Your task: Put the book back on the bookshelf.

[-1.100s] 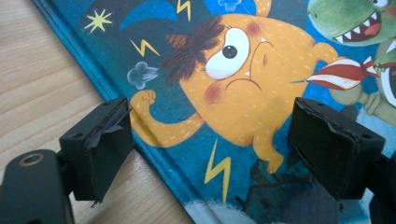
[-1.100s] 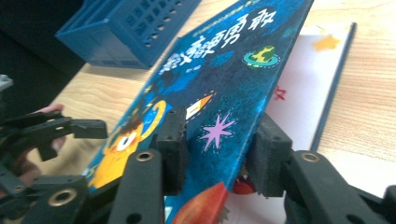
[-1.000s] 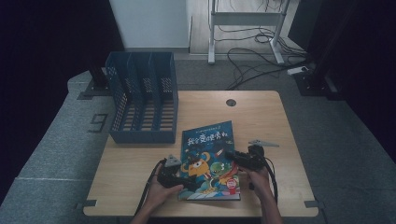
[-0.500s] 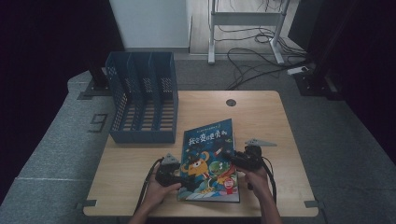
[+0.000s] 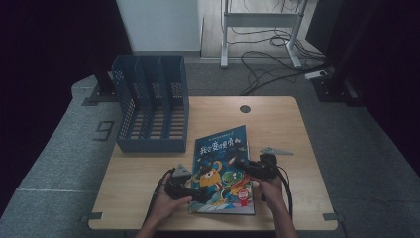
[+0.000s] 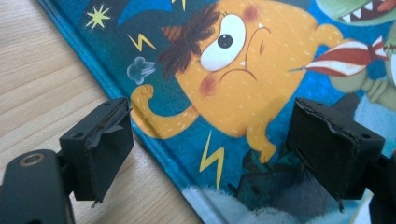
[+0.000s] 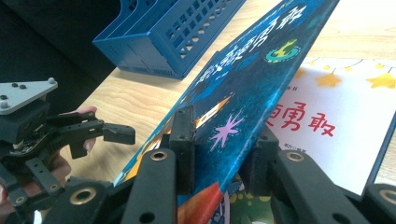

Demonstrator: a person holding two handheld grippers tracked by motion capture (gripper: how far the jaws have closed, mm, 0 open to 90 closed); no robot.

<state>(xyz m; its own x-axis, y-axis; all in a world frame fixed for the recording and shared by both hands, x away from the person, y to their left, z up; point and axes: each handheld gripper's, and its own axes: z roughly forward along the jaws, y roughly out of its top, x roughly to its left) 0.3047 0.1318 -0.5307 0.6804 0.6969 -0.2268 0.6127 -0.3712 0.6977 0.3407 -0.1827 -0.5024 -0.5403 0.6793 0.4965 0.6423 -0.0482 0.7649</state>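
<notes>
Book cover [image 7: 261, 88] now lifted at 3 o'clock, clenched by right gripper [image 7: 224, 154], opening judged begun; left gripper [image 6: 210, 140] released over spine edge.

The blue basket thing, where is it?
In the high view the blue file rack stands at the table's far left corner, just beyond the picture book.

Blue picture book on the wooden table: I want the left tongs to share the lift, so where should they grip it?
Grip the blue picture book at its left spine edge, coming from the bare wooden table side. The open left tongs straddle that edge; the right tongs clamp the raised cover.
</notes>
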